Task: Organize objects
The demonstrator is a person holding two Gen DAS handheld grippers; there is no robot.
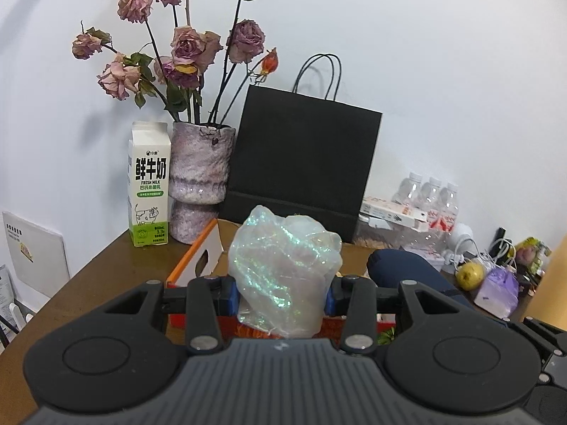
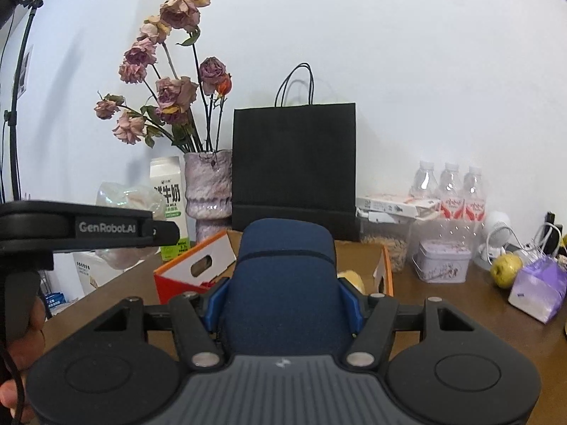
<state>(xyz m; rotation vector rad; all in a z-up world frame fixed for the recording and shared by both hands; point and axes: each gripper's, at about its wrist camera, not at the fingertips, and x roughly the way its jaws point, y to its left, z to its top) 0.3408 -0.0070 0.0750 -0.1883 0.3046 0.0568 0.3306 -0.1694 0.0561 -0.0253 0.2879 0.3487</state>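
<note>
My left gripper (image 1: 281, 295) is shut on a crumpled iridescent clear plastic bag (image 1: 283, 269) and holds it above an open orange-and-white cardboard box (image 1: 198, 258). My right gripper (image 2: 285, 304) is shut on a dark blue fabric pouch (image 2: 283, 283), also above the box (image 2: 198, 265). The pouch also shows at the right of the left wrist view (image 1: 400, 269). The left gripper and its bag (image 2: 124, 194) appear at the left of the right wrist view. Something yellow (image 2: 351, 278) lies inside the box.
On the brown table against the white wall stand a milk carton (image 1: 149, 184), a vase of dried roses (image 1: 200, 180), a black paper bag (image 1: 301, 163), water bottles (image 2: 450, 191), a lavender tin (image 2: 443, 260), a green apple (image 2: 505, 269) and a purple tissue pack (image 2: 538, 287).
</note>
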